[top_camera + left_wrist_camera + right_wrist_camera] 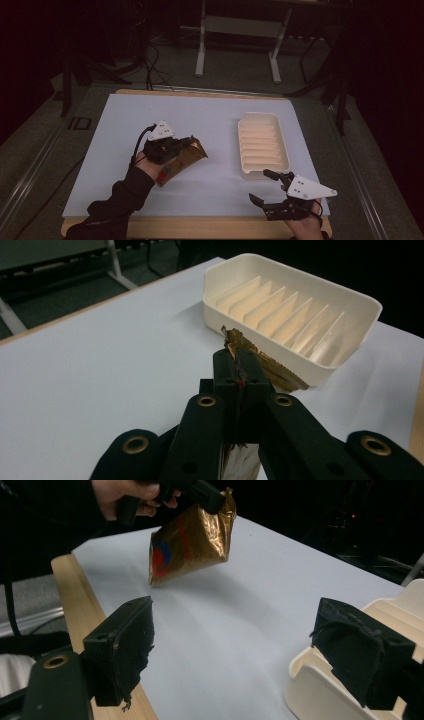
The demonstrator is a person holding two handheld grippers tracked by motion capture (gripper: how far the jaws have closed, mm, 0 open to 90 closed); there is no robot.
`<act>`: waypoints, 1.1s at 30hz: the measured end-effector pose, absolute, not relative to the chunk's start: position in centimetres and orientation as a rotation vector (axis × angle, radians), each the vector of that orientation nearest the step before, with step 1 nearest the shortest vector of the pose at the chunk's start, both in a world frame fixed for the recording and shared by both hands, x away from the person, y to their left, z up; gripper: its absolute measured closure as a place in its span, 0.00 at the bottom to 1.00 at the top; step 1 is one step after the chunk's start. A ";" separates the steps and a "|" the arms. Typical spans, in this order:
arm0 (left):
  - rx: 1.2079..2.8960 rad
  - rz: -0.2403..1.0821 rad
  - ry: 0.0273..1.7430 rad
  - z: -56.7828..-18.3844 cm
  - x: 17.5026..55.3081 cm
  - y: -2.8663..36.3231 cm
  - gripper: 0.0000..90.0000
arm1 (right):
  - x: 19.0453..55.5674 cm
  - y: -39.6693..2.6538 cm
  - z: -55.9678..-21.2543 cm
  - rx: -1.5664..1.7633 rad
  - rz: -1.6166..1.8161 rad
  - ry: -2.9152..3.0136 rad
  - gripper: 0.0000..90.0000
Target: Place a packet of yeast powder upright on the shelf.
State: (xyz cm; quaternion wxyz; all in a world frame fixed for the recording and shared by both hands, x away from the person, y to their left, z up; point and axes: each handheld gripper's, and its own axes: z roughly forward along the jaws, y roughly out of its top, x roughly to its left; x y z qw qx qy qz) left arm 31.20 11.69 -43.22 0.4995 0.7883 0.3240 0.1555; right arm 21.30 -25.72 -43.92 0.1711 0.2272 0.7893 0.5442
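A gold foil snack bag (182, 159) with a red and blue mark hangs above the white table, pinched at its crimped top edge by my left gripper (186, 143), which is shut on it. The left gripper view looks along the closed jaws at that crimped edge of the bag (260, 362), with a cream ribbed tray (295, 315) just beyond. In the right gripper view the bag (192, 540) dangles tilted at the far side. My right gripper (264, 186) stands open near the table's front edge, by the tray's near corner (320, 690), nothing between its fingers.
The cream tray (262, 145) sits right of the table's centre. The white sheet (125, 140) covers a wooden tabletop whose edge (200, 226) shows at the front. Beyond the table stand a metal frame (237, 30) and cables on the floor.
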 end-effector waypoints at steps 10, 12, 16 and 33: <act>1.737 0.366 0.736 -42.1 29.0 11.3 1.00 | 21.4 -25.6 -41.7 0.630 1.581 2.231 0.31; 1.693 0.355 0.730 -42.0 28.5 11.1 1.00 | 21.6 -25.4 -41.2 0.617 1.575 2.243 0.33; 1.644 0.367 0.706 -41.9 27.8 10.5 1.00 | 22.2 -24.8 -40.1 0.588 1.557 2.250 0.43; 1.508 0.365 0.682 -41.7 26.1 8.9 1.00 | 26.0 -19.6 -38.6 0.566 1.525 2.362 0.46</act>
